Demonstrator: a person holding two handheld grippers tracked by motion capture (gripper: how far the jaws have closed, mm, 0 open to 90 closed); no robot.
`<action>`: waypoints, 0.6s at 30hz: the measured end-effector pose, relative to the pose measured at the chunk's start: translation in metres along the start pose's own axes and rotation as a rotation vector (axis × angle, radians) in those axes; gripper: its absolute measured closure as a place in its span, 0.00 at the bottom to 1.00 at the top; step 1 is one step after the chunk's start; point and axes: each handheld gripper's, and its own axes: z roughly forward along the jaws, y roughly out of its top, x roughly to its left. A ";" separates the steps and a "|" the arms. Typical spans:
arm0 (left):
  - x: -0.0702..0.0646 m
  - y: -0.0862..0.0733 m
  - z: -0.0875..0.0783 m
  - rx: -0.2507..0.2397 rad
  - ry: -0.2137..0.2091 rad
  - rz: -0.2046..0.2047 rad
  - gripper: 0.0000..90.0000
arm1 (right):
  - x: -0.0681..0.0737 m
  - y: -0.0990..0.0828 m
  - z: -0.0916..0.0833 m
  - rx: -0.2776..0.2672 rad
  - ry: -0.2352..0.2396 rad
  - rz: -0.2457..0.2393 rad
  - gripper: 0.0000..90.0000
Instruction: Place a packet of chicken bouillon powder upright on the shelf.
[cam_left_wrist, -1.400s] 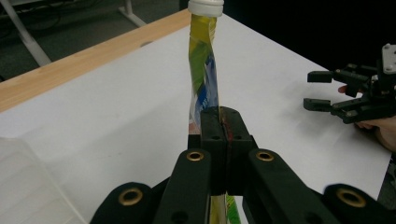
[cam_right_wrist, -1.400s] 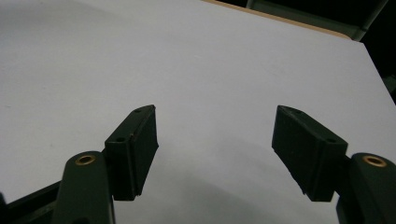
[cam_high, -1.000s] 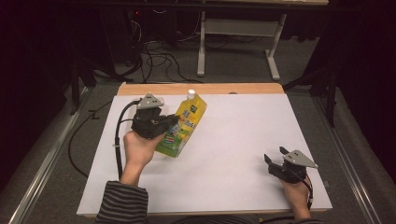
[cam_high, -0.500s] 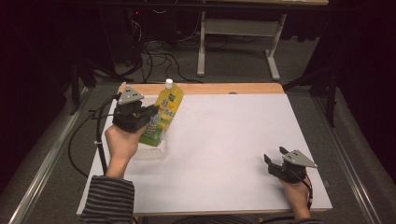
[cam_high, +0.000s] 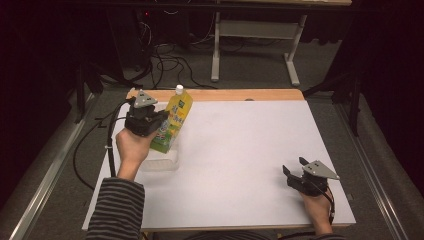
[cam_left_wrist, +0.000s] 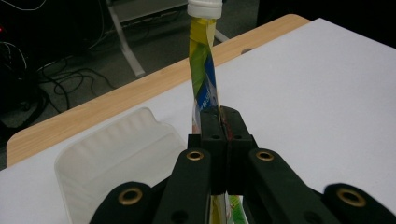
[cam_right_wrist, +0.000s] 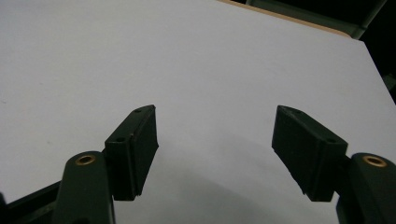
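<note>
My left gripper (cam_high: 161, 121) is shut on a flattened yellow-green drink pouch (cam_high: 173, 121) with a white cap, held tilted above a white foam tray (cam_high: 167, 161) at the table's left side. In the left gripper view the jaws pinch the thin pouch (cam_left_wrist: 203, 79) edge-on, its cap at the top, with the white foam tray (cam_left_wrist: 112, 154) lying just to the left below. At the table's near right corner my right gripper (cam_high: 296, 169) rests open. Its two pads stand wide apart over the bare white sheet (cam_right_wrist: 196, 70) with nothing between them (cam_right_wrist: 215, 151).
A white sheet (cam_high: 240, 160) covers the wooden table, whose bare wood edge (cam_high: 235, 94) shows at the back. Beyond it are dark floor, loose cables (cam_high: 165, 55) and a grey desk frame (cam_high: 252, 35). My left gripper's cable (cam_high: 107, 145) hangs off the left edge.
My left hand has carried the pouch leftward and a little toward the back, so that it now hangs over the foam tray. The right gripper has stayed where it was.
</note>
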 end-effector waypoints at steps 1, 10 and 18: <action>0.001 -0.001 0.003 0.003 -0.003 -0.002 1.00 | 0.000 0.000 0.000 0.000 0.000 0.001 0.36; 0.000 -0.004 0.017 0.024 -0.007 0.019 1.00 | 0.000 0.000 0.000 0.005 0.001 0.000 0.36; 0.002 -0.010 0.021 0.021 -0.012 0.025 1.00 | 0.000 0.000 0.000 0.004 0.002 0.001 0.35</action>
